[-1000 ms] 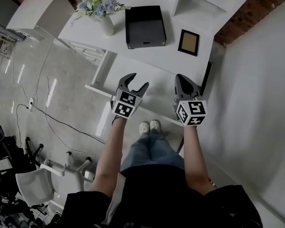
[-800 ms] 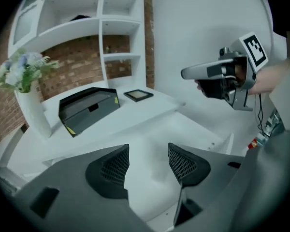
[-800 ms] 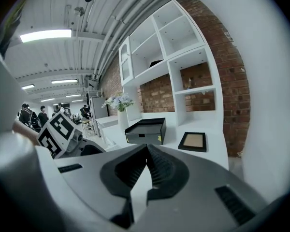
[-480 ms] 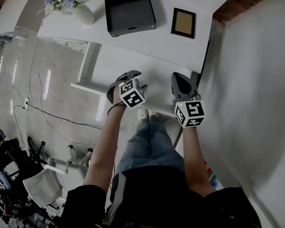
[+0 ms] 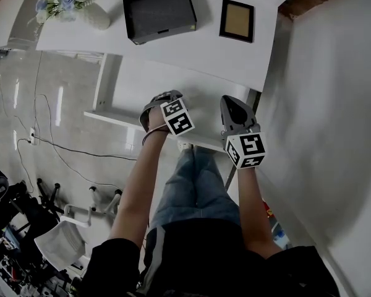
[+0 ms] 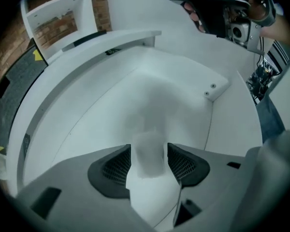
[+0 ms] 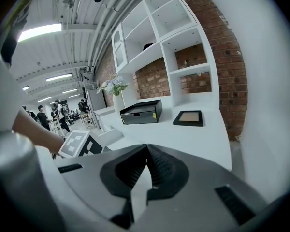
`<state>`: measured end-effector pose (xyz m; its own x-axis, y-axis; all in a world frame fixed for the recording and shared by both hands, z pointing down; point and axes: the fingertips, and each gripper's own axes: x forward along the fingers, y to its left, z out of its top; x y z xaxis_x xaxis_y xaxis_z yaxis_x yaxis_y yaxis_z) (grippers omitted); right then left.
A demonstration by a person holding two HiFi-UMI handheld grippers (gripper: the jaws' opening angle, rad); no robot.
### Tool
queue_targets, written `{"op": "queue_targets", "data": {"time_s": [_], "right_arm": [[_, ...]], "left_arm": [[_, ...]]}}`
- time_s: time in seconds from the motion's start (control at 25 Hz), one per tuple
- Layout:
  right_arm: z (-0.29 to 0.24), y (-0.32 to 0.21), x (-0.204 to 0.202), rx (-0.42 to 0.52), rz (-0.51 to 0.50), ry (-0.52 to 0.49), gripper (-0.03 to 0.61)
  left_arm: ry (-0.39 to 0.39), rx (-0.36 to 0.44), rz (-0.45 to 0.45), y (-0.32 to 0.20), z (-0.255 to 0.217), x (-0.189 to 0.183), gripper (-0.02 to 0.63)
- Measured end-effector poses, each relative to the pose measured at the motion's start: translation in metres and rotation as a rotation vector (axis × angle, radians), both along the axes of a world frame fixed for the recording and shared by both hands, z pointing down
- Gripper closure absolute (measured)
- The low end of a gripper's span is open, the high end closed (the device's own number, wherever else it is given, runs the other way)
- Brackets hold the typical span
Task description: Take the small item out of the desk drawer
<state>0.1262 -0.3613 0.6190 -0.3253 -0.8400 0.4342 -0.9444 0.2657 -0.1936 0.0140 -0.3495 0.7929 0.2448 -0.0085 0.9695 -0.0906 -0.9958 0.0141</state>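
The left tongs (image 5: 161,101) stand narrow on a pale blurred block (image 6: 149,153) that fills the gap between the pads. I take it for a pull, gripped for drawing out, though what it belongs to I cannot tell. The right tongs (image 5: 233,104) are pressed together and empty, probably kept free for picking. The small item is not in view. The likely drawer, a black drawer box (image 5: 159,8), sits closed on the desk (image 5: 173,54) at 12 o'clock. A picture frame (image 5: 237,20) stands at 1 o'clock and a flower vase (image 5: 89,14) at 10.

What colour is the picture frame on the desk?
Black, with a tan centre. The picture frame shows best in the head view.
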Motion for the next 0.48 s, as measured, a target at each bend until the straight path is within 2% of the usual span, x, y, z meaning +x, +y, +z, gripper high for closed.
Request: {"op": "queue_targets", "data": {"time_s": [0.16, 0.48], "right_arm": [[0.001, 0.0, 0.001, -0.004, -0.005, 0.002, 0.58], [0.008, 0.003, 0.005, -0.019, -0.004, 0.008, 0.58]], "left_arm": [[-0.055, -0.005, 0.054, 0.004, 0.011, -0.001, 0.384], [-0.068, 0.015, 0.072, 0.001, 0.018, 0.0, 0.432]]}}
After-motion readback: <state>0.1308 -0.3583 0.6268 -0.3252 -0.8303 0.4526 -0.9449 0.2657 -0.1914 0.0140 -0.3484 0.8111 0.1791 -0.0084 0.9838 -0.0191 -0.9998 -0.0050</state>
